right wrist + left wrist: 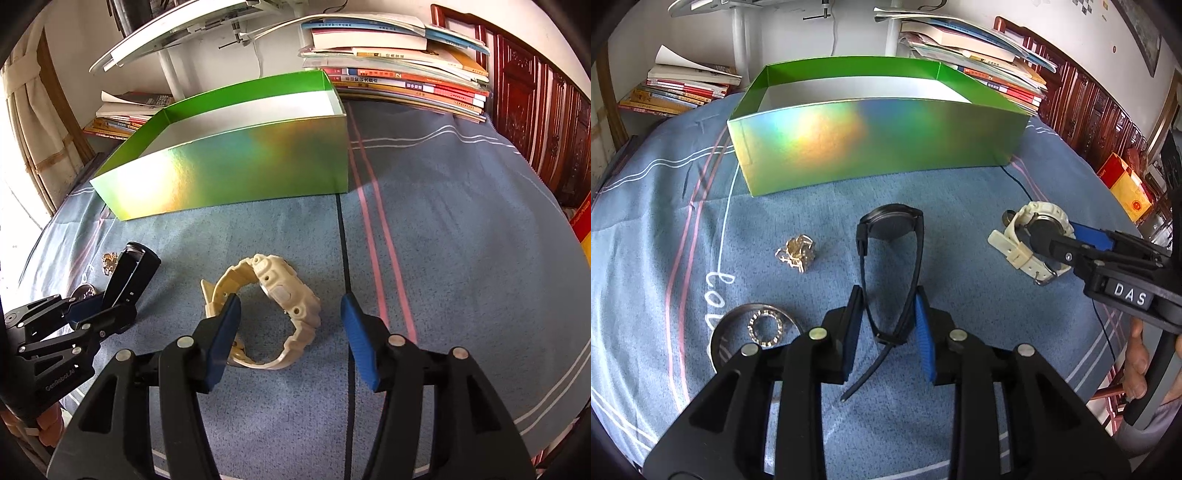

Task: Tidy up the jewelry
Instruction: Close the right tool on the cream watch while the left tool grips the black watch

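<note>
A black watch (890, 223) stands on the blue cloth, its strap loop running back between the pads of my left gripper (888, 306). The pads flank the strap closely without visibly squeezing it. To the right lies a cream watch (1034, 225) on its side, with my right gripper (1060, 232) around it. In the right wrist view the cream watch (284, 291) sits between the wide-open pads of that gripper (291, 302); the right pad is well clear of it. My left gripper (110, 291) shows at the left edge. A shiny green box (875, 144) stands open behind.
A small gold ornament (798, 253) and a round metal dish (731, 321) holding a sparkly ring (764, 326) lie left of the black watch. Book stacks (399, 77) and a white lamp post (738, 37) line the back. A thin black cable (1023, 184) crosses the cloth.
</note>
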`<state>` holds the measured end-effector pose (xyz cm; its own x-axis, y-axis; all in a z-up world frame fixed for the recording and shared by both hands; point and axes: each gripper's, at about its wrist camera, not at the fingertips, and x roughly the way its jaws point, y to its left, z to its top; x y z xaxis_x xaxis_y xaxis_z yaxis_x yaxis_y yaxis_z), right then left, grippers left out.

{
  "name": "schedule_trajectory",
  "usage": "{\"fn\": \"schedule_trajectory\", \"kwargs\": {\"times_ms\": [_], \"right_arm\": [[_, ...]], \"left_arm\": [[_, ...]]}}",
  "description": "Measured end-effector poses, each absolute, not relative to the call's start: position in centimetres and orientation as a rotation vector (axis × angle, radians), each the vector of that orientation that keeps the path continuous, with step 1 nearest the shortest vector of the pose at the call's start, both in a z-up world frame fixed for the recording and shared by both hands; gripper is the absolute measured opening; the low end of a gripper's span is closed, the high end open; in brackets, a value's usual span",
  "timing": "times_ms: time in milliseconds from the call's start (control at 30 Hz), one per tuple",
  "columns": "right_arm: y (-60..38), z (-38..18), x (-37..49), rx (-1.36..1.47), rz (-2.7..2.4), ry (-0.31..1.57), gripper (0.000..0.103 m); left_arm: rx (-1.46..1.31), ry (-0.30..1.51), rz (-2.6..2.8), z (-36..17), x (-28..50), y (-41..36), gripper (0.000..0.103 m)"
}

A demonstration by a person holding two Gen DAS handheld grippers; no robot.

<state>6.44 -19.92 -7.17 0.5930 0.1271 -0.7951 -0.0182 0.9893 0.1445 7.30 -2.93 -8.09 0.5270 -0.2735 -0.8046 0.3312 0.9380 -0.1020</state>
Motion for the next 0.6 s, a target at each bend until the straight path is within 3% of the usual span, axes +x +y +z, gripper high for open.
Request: {"fn": "schedule_trajectory", "kwargs": {"times_ms": [533,567,600], "right_arm": [[-19.5,-7.5,6.8,0.085,0.035,0.928,0.056],[-19.5,-7.4,6.7,0.084,0.035,0.924,0.052],[-19.5,-7.4,6.7,0.083,0.037,0.922,0.040]], "left_arm": [[0.108,0.931,-0.317,-8.3,6.8,-4.2,0.038],[0.112,0.930,-0.314,-8.3,6.8,-4.3,0.038],[0.113,0.929,-0.312,-8.3,6.8,-4.3,0.038]]}}
